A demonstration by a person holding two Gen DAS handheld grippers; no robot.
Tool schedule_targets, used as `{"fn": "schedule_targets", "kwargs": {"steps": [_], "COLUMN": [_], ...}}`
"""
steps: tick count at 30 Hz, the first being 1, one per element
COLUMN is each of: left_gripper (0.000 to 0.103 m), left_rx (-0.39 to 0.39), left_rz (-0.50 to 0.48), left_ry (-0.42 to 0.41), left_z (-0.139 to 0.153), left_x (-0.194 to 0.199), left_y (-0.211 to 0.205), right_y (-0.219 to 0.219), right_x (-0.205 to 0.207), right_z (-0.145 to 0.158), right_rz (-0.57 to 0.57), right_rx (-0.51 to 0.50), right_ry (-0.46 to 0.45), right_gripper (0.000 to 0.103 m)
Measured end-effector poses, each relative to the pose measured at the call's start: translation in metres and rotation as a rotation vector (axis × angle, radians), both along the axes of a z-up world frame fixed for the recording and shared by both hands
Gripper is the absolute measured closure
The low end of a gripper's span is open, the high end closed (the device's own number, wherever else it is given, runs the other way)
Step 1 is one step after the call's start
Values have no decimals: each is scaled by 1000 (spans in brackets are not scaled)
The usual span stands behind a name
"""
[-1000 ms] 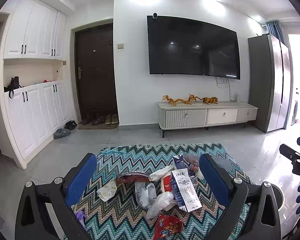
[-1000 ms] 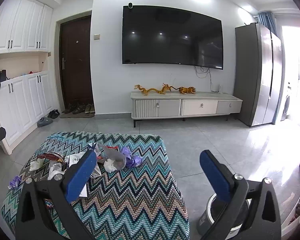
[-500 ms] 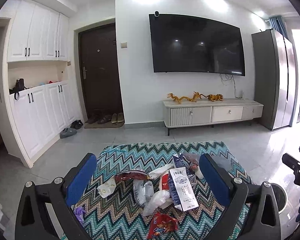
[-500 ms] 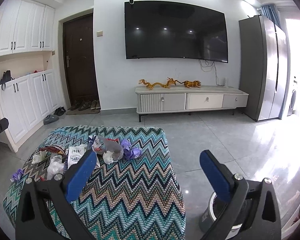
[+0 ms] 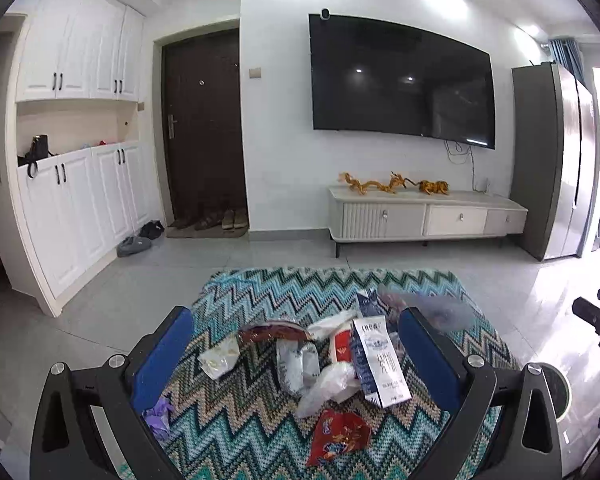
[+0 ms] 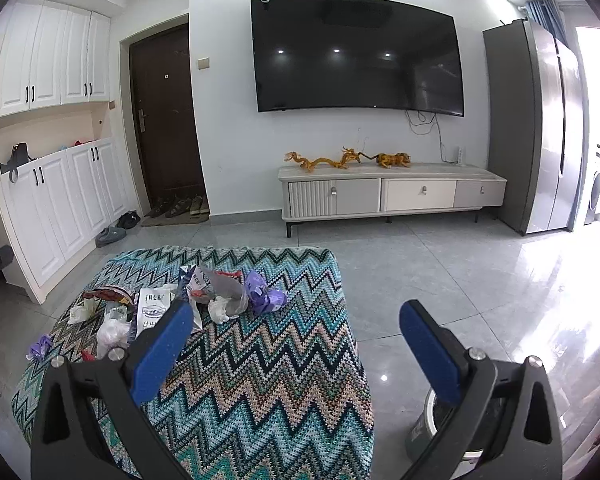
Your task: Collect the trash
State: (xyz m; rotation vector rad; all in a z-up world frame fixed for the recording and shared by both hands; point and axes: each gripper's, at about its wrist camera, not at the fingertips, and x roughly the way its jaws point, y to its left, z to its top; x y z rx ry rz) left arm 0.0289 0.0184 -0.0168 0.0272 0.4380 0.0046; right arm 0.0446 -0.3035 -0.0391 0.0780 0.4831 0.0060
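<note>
A pile of trash lies on a zigzag-patterned cloth-covered table (image 5: 260, 432): a white and blue milk carton (image 5: 378, 360), a red wrapper (image 5: 338, 436), clear plastic bags (image 5: 326, 386), a white wad (image 5: 218, 360) and a purple scrap (image 5: 158, 420). My left gripper (image 5: 296, 360) is open and empty, held above the pile. In the right wrist view the pile (image 6: 160, 304) sits at the table's left, with a purple wrapper (image 6: 264, 296). My right gripper (image 6: 296, 344) is open and empty over the table's right edge (image 6: 356, 344). A round bin (image 6: 436, 420) stands on the floor below it.
A TV stand (image 5: 424, 216) and a wall TV are at the back, a tall grey fridge (image 5: 552, 160) at the right, white cabinets (image 5: 68, 200) and a dark door with shoes at the left. The bin (image 5: 556, 388) shows beside the table. Grey tiled floor surrounds it.
Both views have shifted slightly: the room sits a little further right and the table slightly nearer. Both grippers stay open; the trash has not moved.
</note>
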Motion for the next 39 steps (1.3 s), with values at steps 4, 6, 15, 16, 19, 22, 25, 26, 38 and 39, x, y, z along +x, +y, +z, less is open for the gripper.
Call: {"fn": "schedule_targets", "kwargs": {"steps": [4,6,15,16,19,22,25,26,38,39], "left_gripper": [10,19,34,35,37,45,60,63,95,95], "left_rx": [-25,-38,-65,-66,-81,-97,-101,-102,-132,-132], "left_rz": [-86,-127,-202,-207,-218,-233,-250,-255,-288,-290], "left_ry": [118,184,348,361,372,381,405,411,355,347], "left_z": [-49,-75,-136,-141,-147,-150,-155,-157,-136,-132], "left_x": [8,13,48,51,54,58,60,60,39,36], "left_y": [-4,-7,-12,-13,-12,-11,-13,-13,-12,-13], "right_y": [5,6,38,42,54,64,69,69,46,45], "right_x": [18,31,107,118,149,175,196,201,168,161], "right_z": [-12,-19,-52,-55,-66,-81,-100,-105,-77,-71], "right_rz": [38,61,197,214,247,278,288,289,354,361], "right_rx": [-11,-13,-59,-63,-81,-94,-106,-101,86,100], "right_ry": [40,67,168,173,196,225,276,294,212,201], "right_gripper": [0,0,0,0,0,1,23,32,102,102]}}
